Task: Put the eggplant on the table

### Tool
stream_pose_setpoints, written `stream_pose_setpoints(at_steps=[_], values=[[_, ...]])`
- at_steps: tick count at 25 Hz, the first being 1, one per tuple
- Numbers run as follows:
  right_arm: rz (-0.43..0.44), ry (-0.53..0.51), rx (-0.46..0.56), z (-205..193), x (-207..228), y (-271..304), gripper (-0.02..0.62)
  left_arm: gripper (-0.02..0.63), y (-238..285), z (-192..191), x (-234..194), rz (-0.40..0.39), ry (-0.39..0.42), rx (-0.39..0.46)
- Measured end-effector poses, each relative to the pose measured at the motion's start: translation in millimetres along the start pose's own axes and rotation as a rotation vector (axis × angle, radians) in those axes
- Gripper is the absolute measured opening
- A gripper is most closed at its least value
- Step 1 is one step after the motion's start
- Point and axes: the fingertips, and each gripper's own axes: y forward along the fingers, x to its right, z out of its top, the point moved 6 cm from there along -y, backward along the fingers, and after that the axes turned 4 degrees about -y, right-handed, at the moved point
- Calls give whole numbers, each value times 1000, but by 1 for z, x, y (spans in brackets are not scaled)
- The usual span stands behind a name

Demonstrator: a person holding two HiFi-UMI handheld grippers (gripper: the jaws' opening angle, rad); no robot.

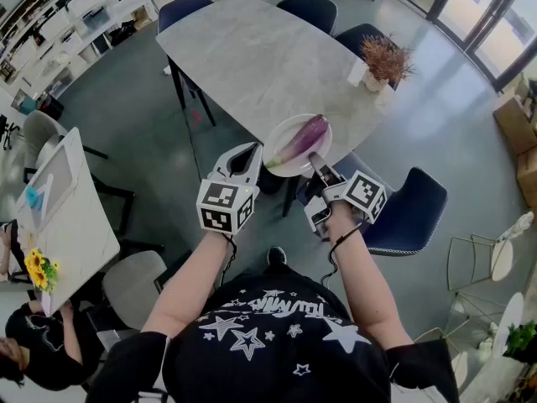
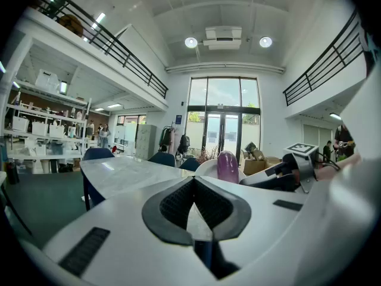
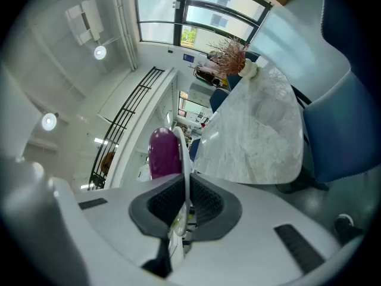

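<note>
The eggplant lies on a white plate, its long axis running near-left to far-right, with the paler end towards the left gripper. That gripper sits just left of the plate, jaws pressed together on nothing. The right gripper pinches the plate's near rim at the marble table's near edge, so the left one looks freer to reach in

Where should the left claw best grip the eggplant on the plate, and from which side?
Probably the eggplant's middle, across its narrow width, from above-left: it lies flat, and the right claw clamps the plate's near rim.
</note>
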Motion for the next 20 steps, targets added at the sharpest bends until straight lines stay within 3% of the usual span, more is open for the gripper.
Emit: stream_pose_setpoints(at_steps=[8,20], values=[[-69,106,14,-44,15,-24,26,8,-40,-31,-4,-6,-7,-7],[-90,165,15,-56,11,-27,26,8,-50,-28,-1,-26,-26,24]])
